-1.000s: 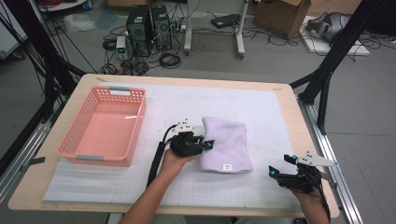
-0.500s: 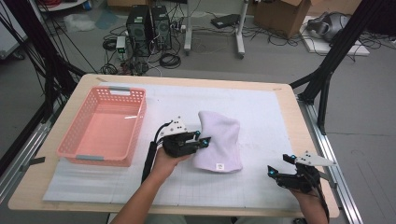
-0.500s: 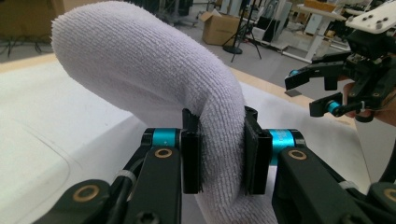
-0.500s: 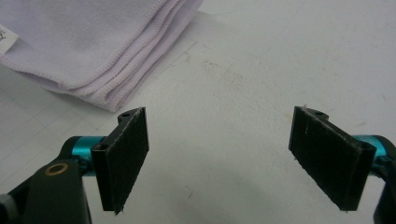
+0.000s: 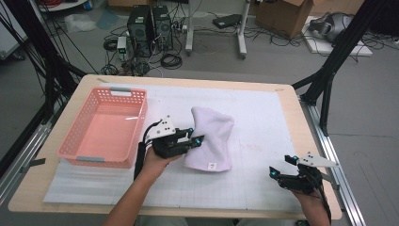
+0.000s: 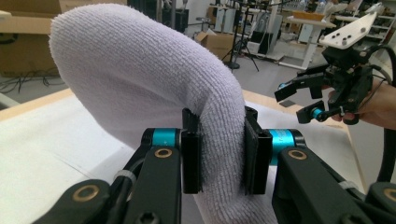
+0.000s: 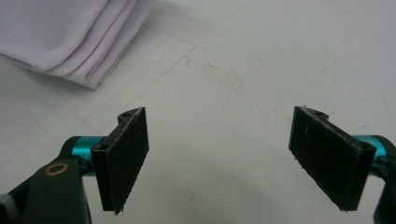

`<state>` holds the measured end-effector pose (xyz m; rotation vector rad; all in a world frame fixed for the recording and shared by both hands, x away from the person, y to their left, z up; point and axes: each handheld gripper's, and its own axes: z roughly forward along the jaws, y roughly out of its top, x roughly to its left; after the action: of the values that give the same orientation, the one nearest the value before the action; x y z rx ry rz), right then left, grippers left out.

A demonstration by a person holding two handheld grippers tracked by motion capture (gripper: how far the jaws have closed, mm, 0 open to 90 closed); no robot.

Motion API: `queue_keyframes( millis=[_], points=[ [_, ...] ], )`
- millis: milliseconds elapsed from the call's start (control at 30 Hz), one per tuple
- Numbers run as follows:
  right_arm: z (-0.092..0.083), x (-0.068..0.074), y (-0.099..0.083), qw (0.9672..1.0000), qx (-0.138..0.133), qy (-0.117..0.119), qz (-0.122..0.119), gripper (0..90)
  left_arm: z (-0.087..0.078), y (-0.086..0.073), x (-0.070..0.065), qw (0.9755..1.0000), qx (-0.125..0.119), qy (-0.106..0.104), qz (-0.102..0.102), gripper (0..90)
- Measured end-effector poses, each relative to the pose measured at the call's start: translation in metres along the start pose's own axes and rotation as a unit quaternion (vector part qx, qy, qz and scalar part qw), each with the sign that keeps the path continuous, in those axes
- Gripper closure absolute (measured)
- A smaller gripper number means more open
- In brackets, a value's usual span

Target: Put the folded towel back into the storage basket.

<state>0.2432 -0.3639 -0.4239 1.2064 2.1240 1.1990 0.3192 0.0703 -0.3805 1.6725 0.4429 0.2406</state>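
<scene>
A folded pale lilac towel (image 5: 211,136) lies mid-table on the white mat, its left side lifted off the surface. My left gripper (image 5: 195,137) is shut on that left edge; in the left gripper view both pads pinch the thick fold of the towel (image 6: 154,79), with my left gripper (image 6: 222,151) squeezing it. My right gripper (image 5: 282,168) rests near the table's front right corner, open with nothing between its pads. The right gripper view has my right gripper (image 7: 233,154) over bare mat, and the towel's layered hems (image 7: 70,37) lie at the upper left.
A pink plastic basket (image 5: 70,146) stands at the left of the table, close beside my left hand. The white mat (image 5: 263,117) covers most of the wooden tabletop. My other gripper (image 6: 327,88) appears at the right of the left gripper view.
My left gripper has risen and drawn leftward with the towel's edge, so the towel's left side now bulges up off the mat. The right gripper has stayed put.
</scene>
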Motion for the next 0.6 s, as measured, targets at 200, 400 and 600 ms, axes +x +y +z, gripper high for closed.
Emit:
queue_keyframes(
  millis=[200,400,600],
  points=[
    [0.001,0.001,0.001,1.0,-0.002,0.001,-0.001,18.8,-0.012,0.006,0.002,0.9998,-0.018,0.0,0.005,73.0],
    [0.001,0.001,0.001,1.0,-0.002,0.001,-0.002,18.9,-0.025,0.012,0.005,0.9996,-0.028,0.004,0.008,73.0],
    [0.001,0.001,0.001,1.0,-0.003,0.001,-0.001,18.8,-0.04,0.019,0.011,0.9993,-0.032,0.013,0.012,73.0]
  ],
)
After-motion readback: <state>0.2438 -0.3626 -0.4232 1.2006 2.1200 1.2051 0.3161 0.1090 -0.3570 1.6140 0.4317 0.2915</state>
